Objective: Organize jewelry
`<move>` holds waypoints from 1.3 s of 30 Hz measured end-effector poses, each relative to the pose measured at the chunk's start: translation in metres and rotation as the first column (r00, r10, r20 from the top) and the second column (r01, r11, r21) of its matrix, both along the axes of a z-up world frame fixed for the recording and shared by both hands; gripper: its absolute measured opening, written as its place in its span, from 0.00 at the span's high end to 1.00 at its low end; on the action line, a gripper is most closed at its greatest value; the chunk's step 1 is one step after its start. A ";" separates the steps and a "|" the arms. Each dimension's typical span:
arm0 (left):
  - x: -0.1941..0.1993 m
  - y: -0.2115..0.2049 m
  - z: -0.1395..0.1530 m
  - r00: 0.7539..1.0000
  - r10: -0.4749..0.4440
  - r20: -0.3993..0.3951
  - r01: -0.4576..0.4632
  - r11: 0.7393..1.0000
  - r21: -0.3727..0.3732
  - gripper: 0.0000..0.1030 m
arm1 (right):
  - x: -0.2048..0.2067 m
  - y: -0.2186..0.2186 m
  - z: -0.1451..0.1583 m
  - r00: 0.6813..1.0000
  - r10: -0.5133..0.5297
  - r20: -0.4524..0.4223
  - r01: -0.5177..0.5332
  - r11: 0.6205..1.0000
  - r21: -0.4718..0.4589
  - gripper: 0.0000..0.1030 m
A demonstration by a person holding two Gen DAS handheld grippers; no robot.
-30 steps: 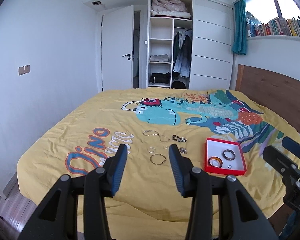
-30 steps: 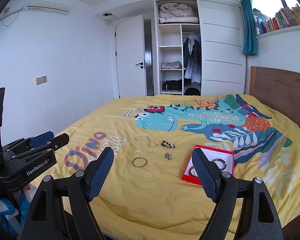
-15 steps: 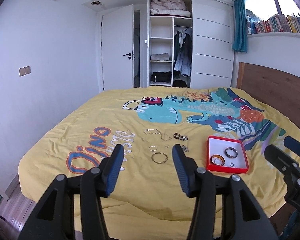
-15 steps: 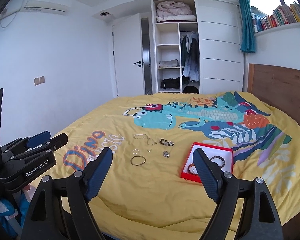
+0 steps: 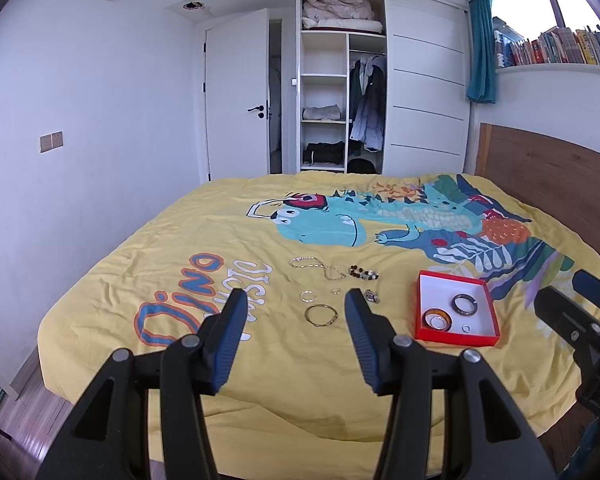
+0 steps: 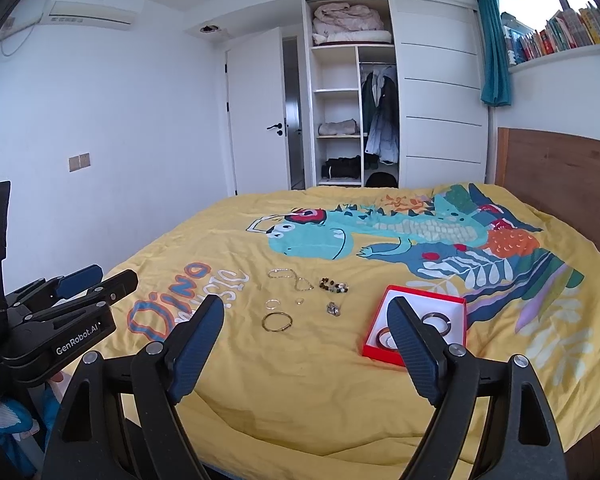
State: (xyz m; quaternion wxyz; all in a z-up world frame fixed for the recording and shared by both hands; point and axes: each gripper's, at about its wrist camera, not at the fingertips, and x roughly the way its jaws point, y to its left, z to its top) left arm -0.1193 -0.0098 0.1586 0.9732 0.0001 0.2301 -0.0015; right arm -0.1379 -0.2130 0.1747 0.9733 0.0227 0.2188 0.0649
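Observation:
A red box (image 5: 456,337) with a white inside lies on the yellow duvet, right of centre. It holds an amber bangle (image 5: 437,319), a dark bangle (image 5: 465,304) and a small ring (image 5: 466,328). Left of it on the duvet lie a gold bangle (image 5: 321,315), a thin hoop (image 5: 307,296), a chain necklace (image 5: 318,267), a beaded bracelet (image 5: 363,273) and a silver piece (image 5: 372,296). My left gripper (image 5: 295,300) hangs open near the bed's front edge, short of the gold bangle. My right gripper (image 6: 306,308) is open too, its right finger covering part of the box (image 6: 428,295).
The duvet (image 5: 260,380) with a dinosaur print covers the whole bed. A wooden headboard (image 5: 548,168) stands on the right, a white wall on the left. Beyond the bed are a door and an open wardrobe (image 5: 340,80). Wood floor shows at the lower left.
The left gripper's jaws have spread a little wider. Both hands stay where they were, and the jewellery has not moved.

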 end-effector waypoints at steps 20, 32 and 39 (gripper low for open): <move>0.012 0.012 -0.018 1.000 0.021 -0.016 -0.021 1.000 0.004 0.53 | 0.012 0.005 -0.013 0.999 0.008 -0.037 -0.008 1.000 0.000 0.19; 0.034 0.016 -0.035 0.997 0.041 -0.067 -0.041 0.999 0.012 0.53 | 0.032 0.010 -0.028 0.997 0.030 -0.066 -0.030 1.000 0.007 0.19; 0.055 0.014 -0.051 0.992 0.048 -0.116 -0.045 0.999 0.024 0.53 | 0.051 0.011 -0.043 0.993 0.047 -0.104 -0.046 0.999 0.015 0.19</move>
